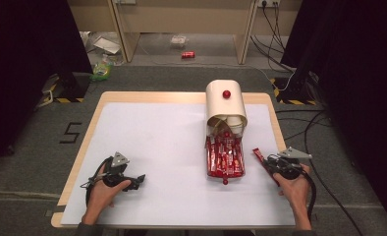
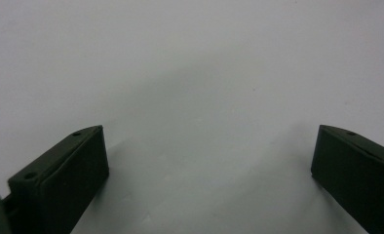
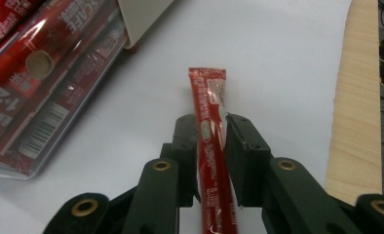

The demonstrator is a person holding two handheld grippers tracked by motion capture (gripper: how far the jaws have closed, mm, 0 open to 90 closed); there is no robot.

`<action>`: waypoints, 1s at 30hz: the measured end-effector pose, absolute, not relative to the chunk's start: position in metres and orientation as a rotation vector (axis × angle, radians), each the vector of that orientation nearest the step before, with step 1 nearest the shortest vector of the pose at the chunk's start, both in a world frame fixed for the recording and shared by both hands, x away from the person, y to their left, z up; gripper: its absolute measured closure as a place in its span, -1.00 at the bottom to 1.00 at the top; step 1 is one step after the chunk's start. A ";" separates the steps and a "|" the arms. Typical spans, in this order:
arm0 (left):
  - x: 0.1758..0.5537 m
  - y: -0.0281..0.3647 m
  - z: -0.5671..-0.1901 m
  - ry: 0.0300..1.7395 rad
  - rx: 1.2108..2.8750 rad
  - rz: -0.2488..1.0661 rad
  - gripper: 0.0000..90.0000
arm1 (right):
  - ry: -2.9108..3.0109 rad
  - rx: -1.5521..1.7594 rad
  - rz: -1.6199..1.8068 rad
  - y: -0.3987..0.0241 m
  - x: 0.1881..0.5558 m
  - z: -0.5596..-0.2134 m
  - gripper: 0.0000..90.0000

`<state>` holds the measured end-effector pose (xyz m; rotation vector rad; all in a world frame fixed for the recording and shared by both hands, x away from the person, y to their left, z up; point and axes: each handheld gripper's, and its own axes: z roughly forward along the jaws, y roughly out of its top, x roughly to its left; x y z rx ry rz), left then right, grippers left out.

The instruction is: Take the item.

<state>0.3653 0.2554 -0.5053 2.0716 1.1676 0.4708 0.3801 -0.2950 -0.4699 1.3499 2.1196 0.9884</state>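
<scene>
The light, limp, slippery red sachet (image 3: 212,146), pointing toward twelve o'clock, lies between the right gripper (image 3: 212,139) jaws, barely parted; mid-length pinching is advised.

We see our left gripper (image 2: 209,161) with its two black fingers (image 2: 58,180) standing wide apart. Between them is the bare white table (image 2: 190,73).

Your tabletop (image 1: 91,123) is pale wood under a white sheet (image 1: 157,137). On the sheet lies a clear tray of red sachets (image 1: 225,158), a cream domed lid (image 1: 225,104) tipped over its far end.
</scene>
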 end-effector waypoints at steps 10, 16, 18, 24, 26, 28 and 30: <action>0.365 0.255 -0.505 1.168 2.072 0.470 -1.00 | 2.085 1.338 1.021 -0.294 0.377 -0.462 0.43; 0.365 0.255 -0.505 1.168 2.073 0.470 -1.00 | 2.070 1.331 1.068 -0.290 0.376 -0.456 0.18; 0.365 0.255 -0.505 1.168 2.073 0.470 -1.00 | 2.065 1.331 1.071 -0.287 0.375 -0.453 0.11; 0.365 0.255 -0.505 1.168 2.072 0.470 -1.00 | 2.067 1.303 1.094 -0.280 0.371 -0.445 0.05; 0.365 0.255 -0.505 1.168 2.071 0.471 -1.00 | 2.070 1.294 1.096 -0.278 0.370 -0.444 0.05; 0.365 0.255 -0.505 1.168 2.071 0.471 -1.00 | 2.071 1.293 1.099 -0.276 0.368 -0.443 0.05; 0.365 0.255 -0.505 1.168 2.071 0.471 -1.00 | 2.074 1.288 1.097 -0.276 0.368 -0.443 0.05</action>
